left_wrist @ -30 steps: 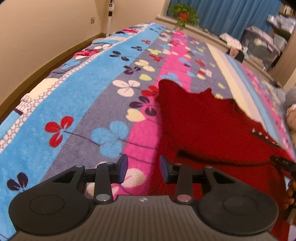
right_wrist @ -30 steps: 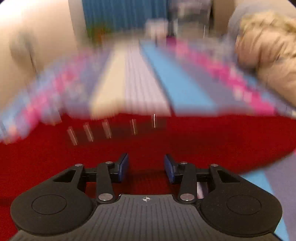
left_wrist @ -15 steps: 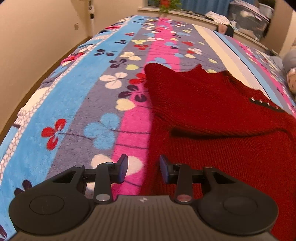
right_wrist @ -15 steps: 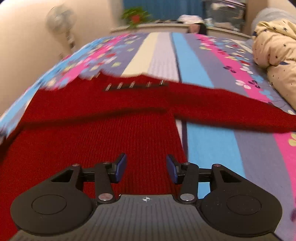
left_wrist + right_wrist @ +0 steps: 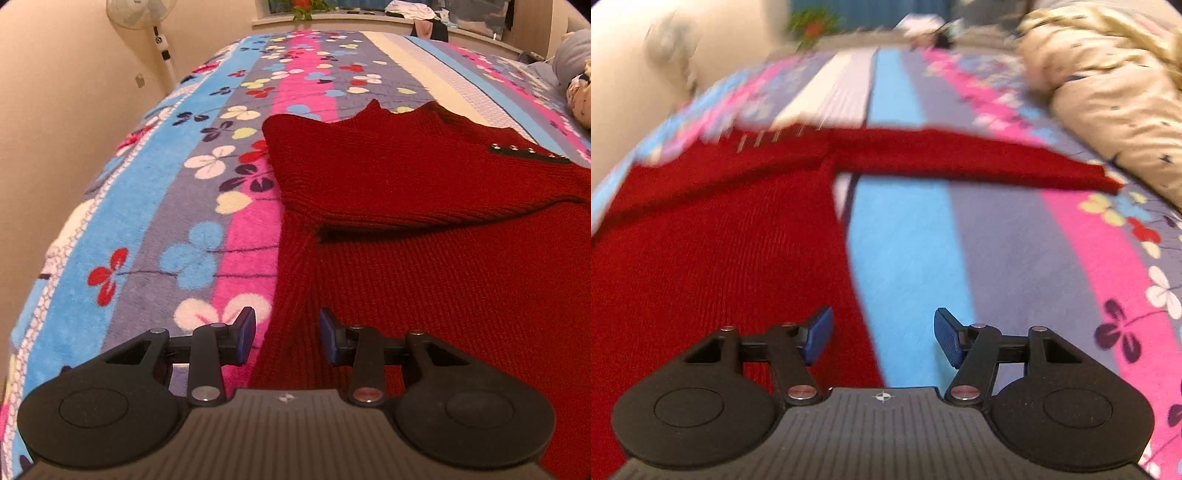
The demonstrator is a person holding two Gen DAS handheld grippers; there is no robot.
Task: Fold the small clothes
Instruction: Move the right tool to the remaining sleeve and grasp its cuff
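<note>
I can read no text, label, brand or number anywhere in either view; no writing is legible to me from here.

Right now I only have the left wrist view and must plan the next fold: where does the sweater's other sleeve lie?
Observer: The red sweater has its far sleeve stretched out flat across the blanket, pointing toward a beige quilt.
Operator: Is the right gripper holding anything?
Observer: No. The right gripper is open, jaws wide apart, over the sweater's side edge and the blue stripe.
Operator: Any obstacle near that cuff?
Observer: The quilt lies close beyond the cuff; blur hides whether they touch.
</note>
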